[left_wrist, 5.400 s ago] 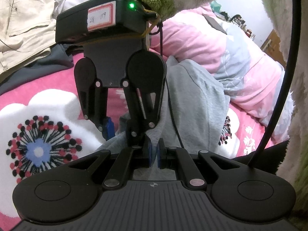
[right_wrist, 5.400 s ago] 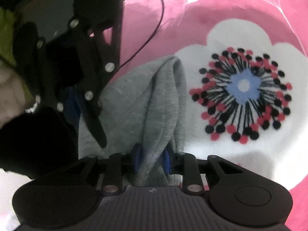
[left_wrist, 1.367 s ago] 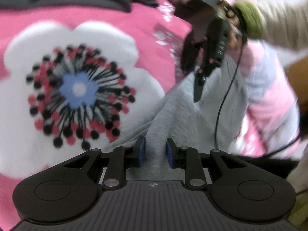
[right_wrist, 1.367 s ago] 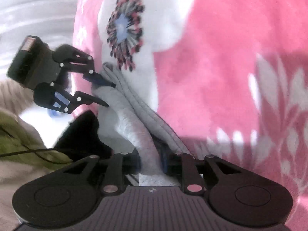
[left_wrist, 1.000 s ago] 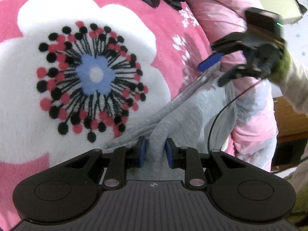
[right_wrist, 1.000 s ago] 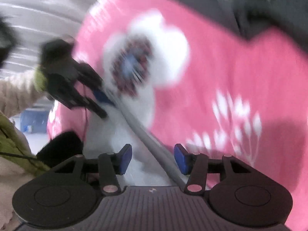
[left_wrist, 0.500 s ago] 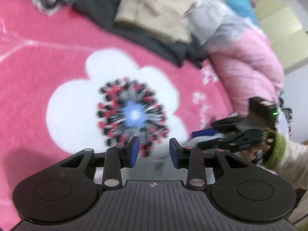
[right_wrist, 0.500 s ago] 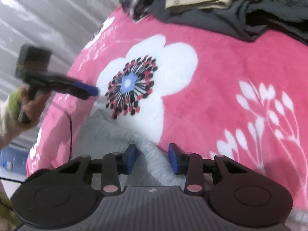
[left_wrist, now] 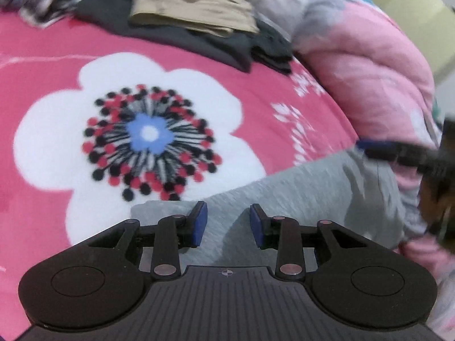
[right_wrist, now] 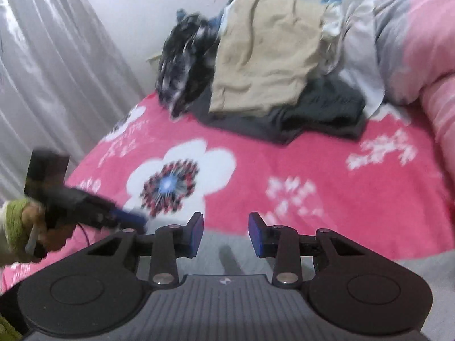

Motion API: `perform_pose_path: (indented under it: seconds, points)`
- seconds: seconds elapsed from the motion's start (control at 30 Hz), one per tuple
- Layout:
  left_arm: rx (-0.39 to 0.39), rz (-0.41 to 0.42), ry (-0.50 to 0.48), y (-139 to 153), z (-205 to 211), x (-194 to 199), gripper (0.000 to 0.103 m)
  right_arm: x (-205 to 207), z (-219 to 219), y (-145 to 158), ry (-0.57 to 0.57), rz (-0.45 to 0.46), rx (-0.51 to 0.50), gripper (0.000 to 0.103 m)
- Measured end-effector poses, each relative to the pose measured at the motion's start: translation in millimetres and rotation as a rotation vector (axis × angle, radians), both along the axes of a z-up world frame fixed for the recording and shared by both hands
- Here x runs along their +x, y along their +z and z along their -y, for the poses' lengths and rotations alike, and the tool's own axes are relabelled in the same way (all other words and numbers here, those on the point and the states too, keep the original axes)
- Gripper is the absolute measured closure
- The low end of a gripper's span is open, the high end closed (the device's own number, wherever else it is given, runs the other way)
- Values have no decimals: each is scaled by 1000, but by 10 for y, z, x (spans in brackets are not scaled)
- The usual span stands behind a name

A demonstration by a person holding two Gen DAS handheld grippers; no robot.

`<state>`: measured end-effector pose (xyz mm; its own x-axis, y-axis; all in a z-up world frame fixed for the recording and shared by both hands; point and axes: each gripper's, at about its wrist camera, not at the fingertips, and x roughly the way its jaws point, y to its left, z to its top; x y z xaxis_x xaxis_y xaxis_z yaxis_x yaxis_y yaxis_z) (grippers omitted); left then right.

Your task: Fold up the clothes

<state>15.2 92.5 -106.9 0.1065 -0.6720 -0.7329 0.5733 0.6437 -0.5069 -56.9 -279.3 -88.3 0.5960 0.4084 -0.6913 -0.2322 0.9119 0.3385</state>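
Observation:
A grey garment (left_wrist: 298, 196) lies flat on the pink flowered blanket (left_wrist: 51, 62), just below the big white flower. My left gripper (left_wrist: 228, 223) hangs open above the garment's near edge with nothing between its fingers. The right gripper (right_wrist: 225, 234) is open too, over the same grey garment (right_wrist: 227, 244) at the bottom of its view. Each gripper shows blurred in the other's view: the right one (left_wrist: 398, 153) at the far right, the left one (right_wrist: 85, 207) held by a hand in a green cuff.
A pile of clothes sits at the back of the bed: a beige garment (right_wrist: 264, 56) on a dark grey one (right_wrist: 307, 113), a black-and-white patterned one (right_wrist: 182, 56) to its left. A pink and grey quilt (left_wrist: 369, 56) bulges at the right. A curtain (right_wrist: 42, 71) hangs at left.
Both grippers let go of the grey garment and opened wide. They lifted and drew back, and the garment now lies flat on the blanket.

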Motion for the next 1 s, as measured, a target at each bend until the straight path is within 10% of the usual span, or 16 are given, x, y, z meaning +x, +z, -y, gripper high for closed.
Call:
perform_pose_path:
  seconds: [0.13, 0.2, 0.43, 0.53, 0.73, 1.0]
  points:
    - [-29, -18, 35, -58, -91, 35, 74, 1, 88, -422, -110, -27, -98, 76]
    - [-37, -31, 51, -59, -111, 36, 74, 13, 292, -542, -246, -55, -62, 98]
    - [-42, -14, 82, -28, -115, -67, 72, -541, 616, -138, -409, 64, -130, 86]
    - [-58, -42, 117, -38, -131, -50, 72, -636, 872, -317, -481, 26, -201, 103]
    - [-6, -15, 129, 21, -173, -168, 67, -1026, 743, 94, -451, 111, -220, 73]
    - [82, 49, 127, 76, -243, -409, 63, -1713, 521, 246, -378, 92, -204, 73]
